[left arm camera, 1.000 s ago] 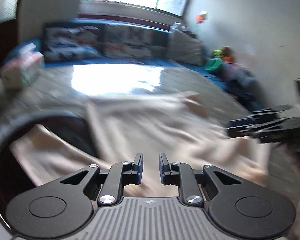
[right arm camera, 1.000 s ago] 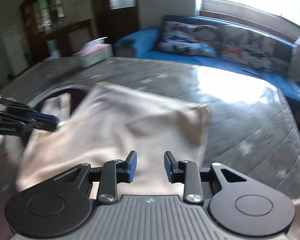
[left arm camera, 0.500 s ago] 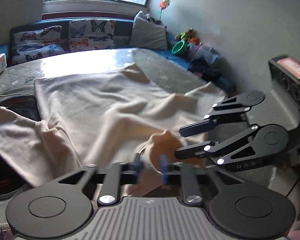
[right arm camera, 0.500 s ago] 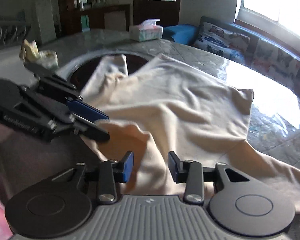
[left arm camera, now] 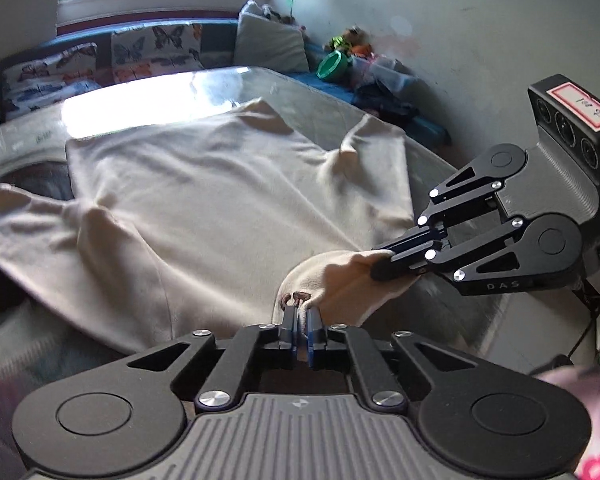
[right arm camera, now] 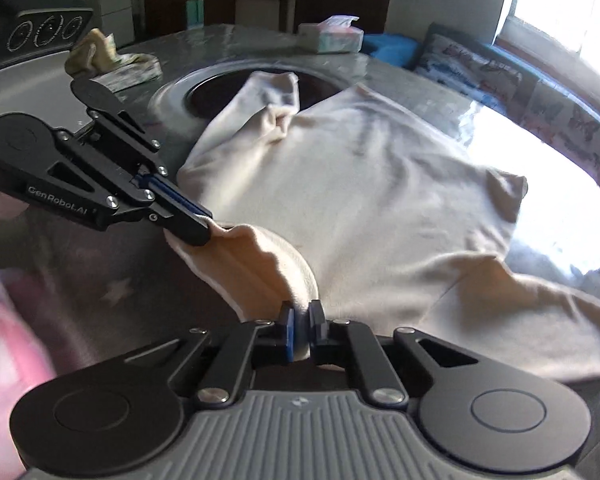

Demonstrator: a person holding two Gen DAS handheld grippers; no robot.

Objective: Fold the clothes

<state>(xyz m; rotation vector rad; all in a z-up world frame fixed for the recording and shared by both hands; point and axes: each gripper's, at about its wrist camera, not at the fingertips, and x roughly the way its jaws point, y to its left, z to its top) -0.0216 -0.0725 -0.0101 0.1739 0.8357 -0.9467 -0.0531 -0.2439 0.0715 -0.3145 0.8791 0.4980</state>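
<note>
A cream long-sleeved shirt (left arm camera: pixel 220 200) lies spread on the glass table (left arm camera: pixel 204 84), with its neckline at the near edge. In the left wrist view my left gripper (left arm camera: pixel 300 316) has its jaws closing on the neckline, and cloth is pinched between the blue pads. To its right, my right gripper (left arm camera: pixel 384 264) grips the same neckline fold. The right wrist view shows the right gripper (right arm camera: pixel 300 314) closing on cream shirt (right arm camera: pixel 380 200) cloth, and the left gripper (right arm camera: pixel 196 234) clamps the collar edge further left. The neckline is raised and stretched between the two.
A dark round inset (right arm camera: pixel 236 92) in the table lies under one sleeve. A tissue box (right arm camera: pixel 332 34) and a crumpled cloth (right arm camera: pixel 100 56) sit at the far side. A blue sofa with butterfly cushions (left arm camera: pixel 152 52) stands behind the table. A pink sleeve (right arm camera: pixel 4 320) shows at the near left.
Both grippers came in over the shirt to its neckline at the near edge. Their jaws stood open earlier and have now closed on the cloth, lifting the collar into a fold.
</note>
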